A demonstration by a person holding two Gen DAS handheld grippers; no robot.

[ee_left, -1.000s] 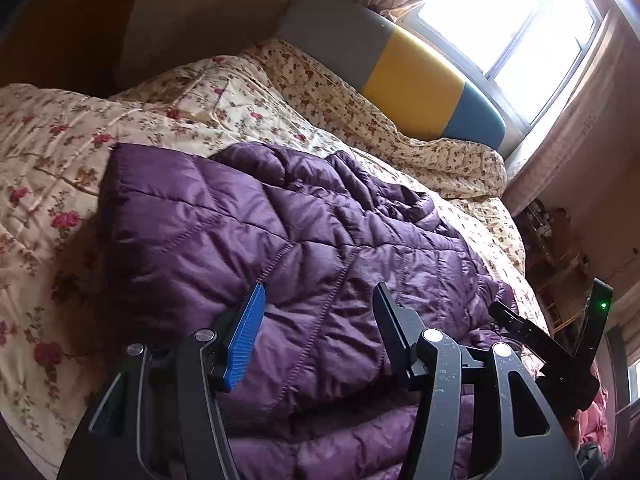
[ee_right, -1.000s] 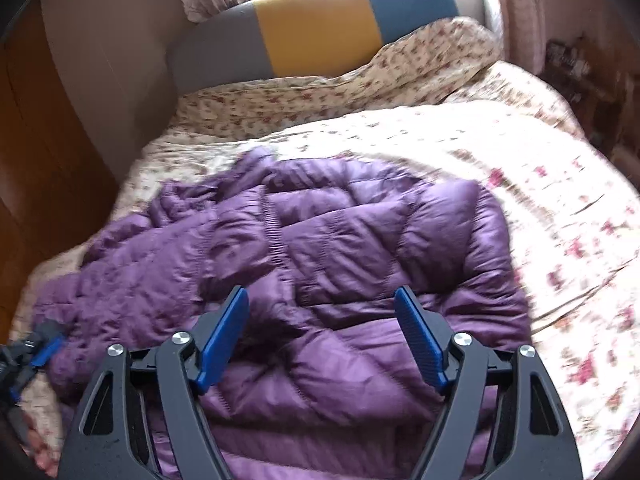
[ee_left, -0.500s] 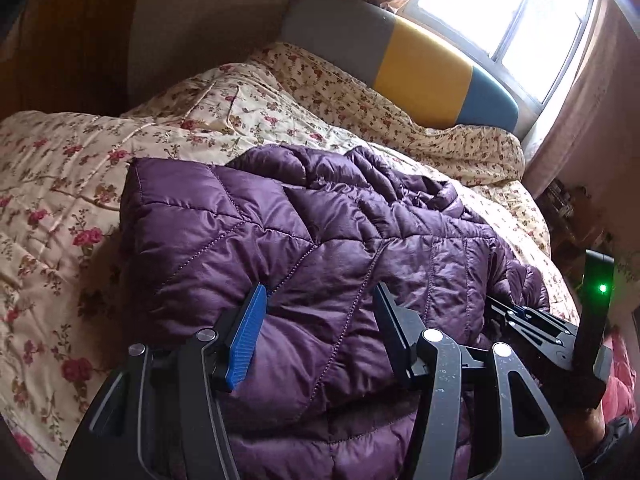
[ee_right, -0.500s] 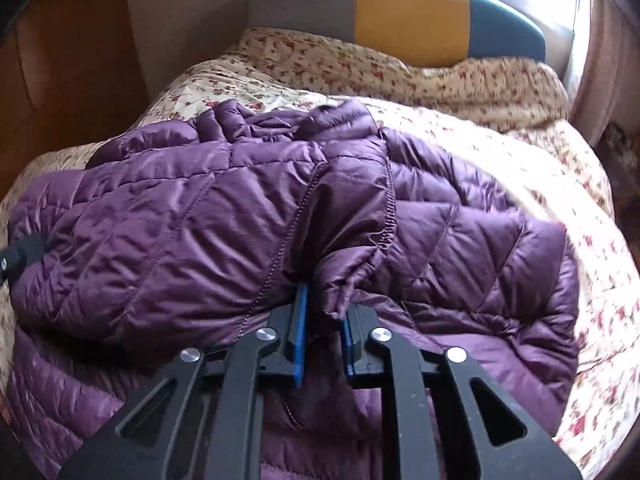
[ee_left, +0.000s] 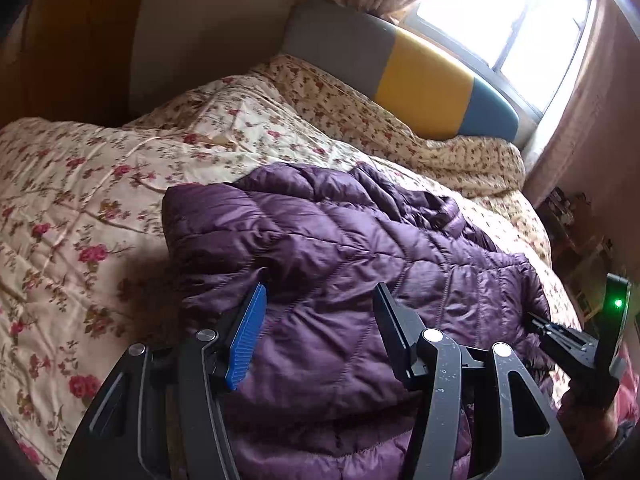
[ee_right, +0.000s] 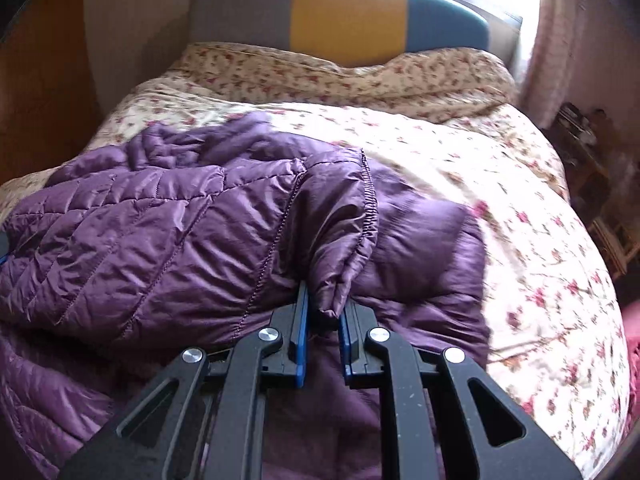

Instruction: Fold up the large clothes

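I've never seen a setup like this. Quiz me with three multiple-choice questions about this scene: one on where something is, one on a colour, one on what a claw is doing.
1. Where does the purple jacket lie?
A. on the flowered bedspread
B. on the floor
C. on a chair

2. What colour is the middle panel of the headboard?
A. red
B. yellow
C. white

3. What is the right claw doing?
A. hanging wide open over the bed
B. gripping the headboard
C. pinching the end of the jacket's sleeve

Answers: 1 A, the jacket is spread on the flowered cover in both views. 2 B, a yellow panel sits between a grey one and a blue one. 3 C, its fingers are closed on the sleeve's tip, while the left claw stands open above the jacket.
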